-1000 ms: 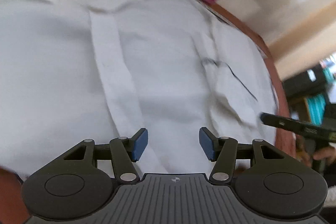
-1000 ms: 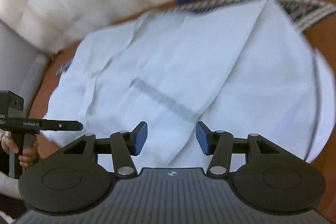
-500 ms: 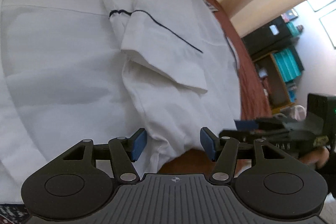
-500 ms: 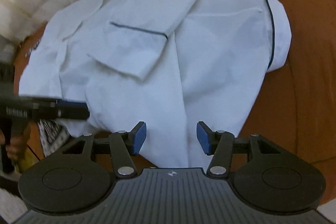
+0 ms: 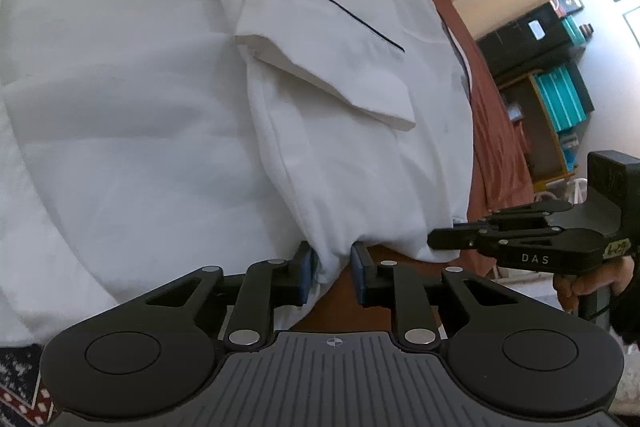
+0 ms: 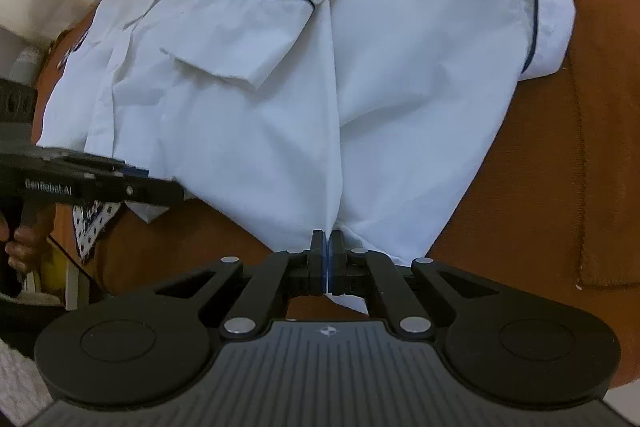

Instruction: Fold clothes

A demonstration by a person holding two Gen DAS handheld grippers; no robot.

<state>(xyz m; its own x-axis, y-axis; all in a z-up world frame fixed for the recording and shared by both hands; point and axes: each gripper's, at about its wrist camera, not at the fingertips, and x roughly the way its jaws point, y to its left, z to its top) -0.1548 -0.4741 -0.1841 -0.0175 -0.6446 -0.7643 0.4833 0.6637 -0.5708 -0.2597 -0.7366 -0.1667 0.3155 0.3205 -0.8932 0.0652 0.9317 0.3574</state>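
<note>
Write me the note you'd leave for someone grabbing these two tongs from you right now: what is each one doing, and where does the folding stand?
Right tongs: shut on the near hem of the white shirt.
Left tongs: partly closed around another bunch of the same hem, pads not yet meeting.
Shirt lies spread on the brown bedcover; one short sleeve with dark piping is already folded in across the body.
Done: sleeve fold, right grip.
Left: probably finish the left grip, then lift the hem and fold it up toward the collar.
</note>
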